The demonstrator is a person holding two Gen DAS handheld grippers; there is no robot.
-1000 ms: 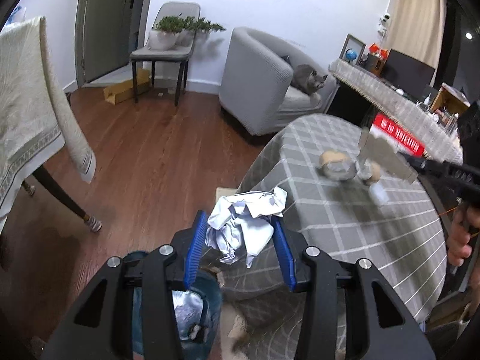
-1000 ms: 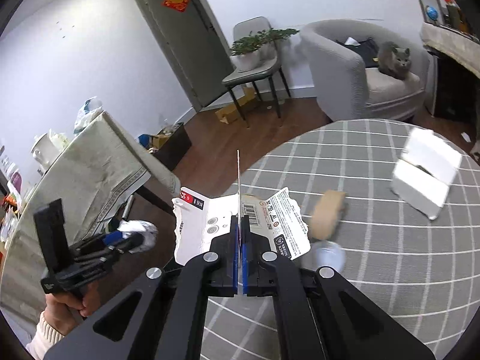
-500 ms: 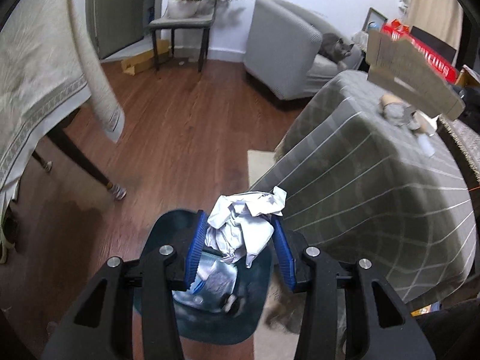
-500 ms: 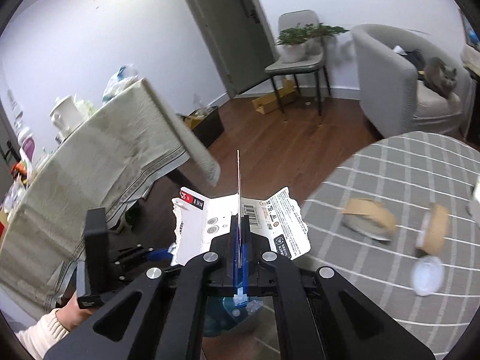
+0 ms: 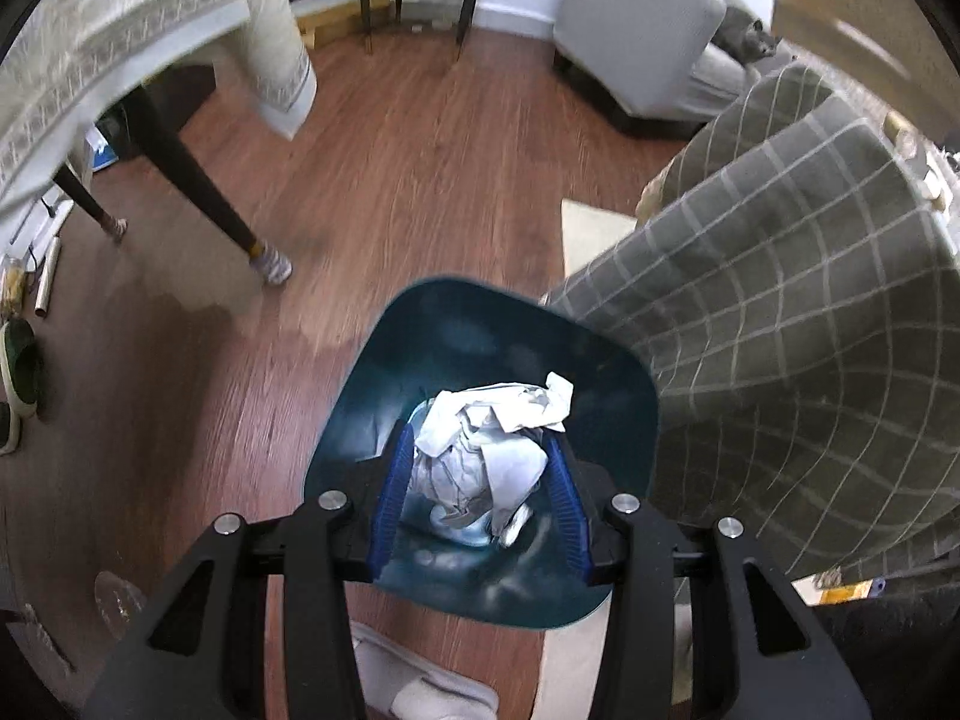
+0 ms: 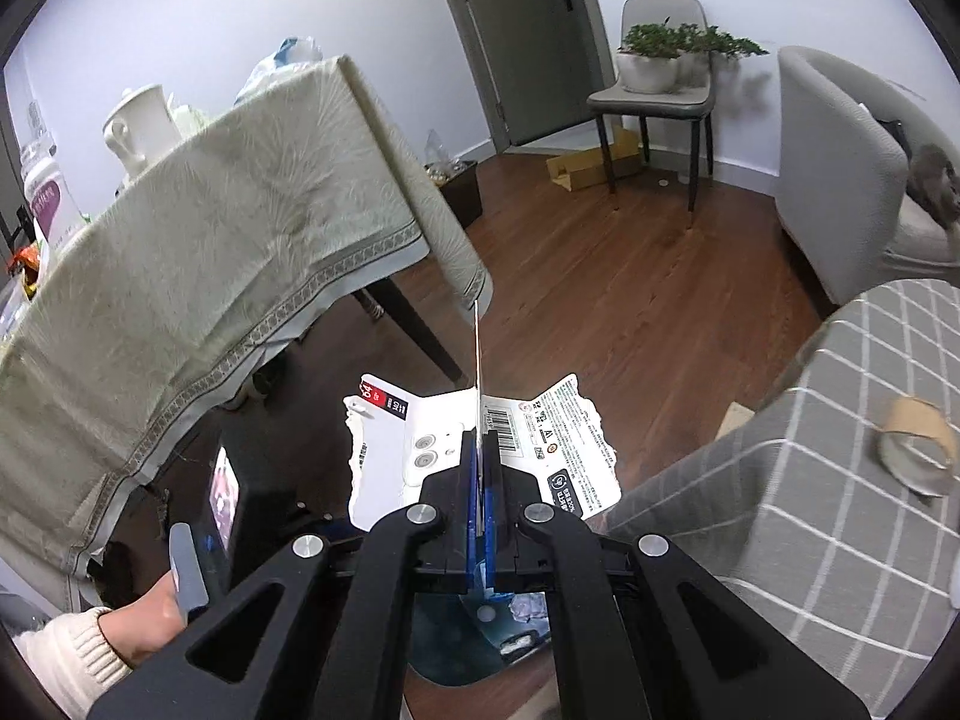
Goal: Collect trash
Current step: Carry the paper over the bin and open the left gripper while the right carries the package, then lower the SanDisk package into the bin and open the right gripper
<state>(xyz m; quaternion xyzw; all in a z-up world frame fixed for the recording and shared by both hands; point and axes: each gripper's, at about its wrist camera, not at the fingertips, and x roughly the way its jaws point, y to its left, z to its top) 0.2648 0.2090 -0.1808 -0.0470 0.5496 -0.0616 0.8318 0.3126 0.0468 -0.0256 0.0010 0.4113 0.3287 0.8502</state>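
My left gripper [image 5: 480,468] is shut on a crumpled white paper ball [image 5: 486,438] and holds it right over the open dark teal trash bin [image 5: 384,396] on the floor; other trash lies in the bin's bottom. My right gripper [image 6: 480,456] is shut on a torn white cardboard package [image 6: 420,450] with printed labels, held upright above the same bin [image 6: 444,654], which shows only partly below the fingers. The left hand and its gripper body [image 6: 222,516] show at lower left in the right wrist view.
A round table with a grey checked cloth [image 5: 810,360] stands right of the bin, with a tape roll [image 6: 915,444] on it. A table with a beige cloth [image 6: 210,252] stands to the left. A grey armchair with a cat [image 5: 744,39], a chair and wooden floor lie beyond.
Both grippers have swung away from the round table towards the floor. The left gripper with the paper ball has come down over the bin. The right gripper with the package has followed leftwards.
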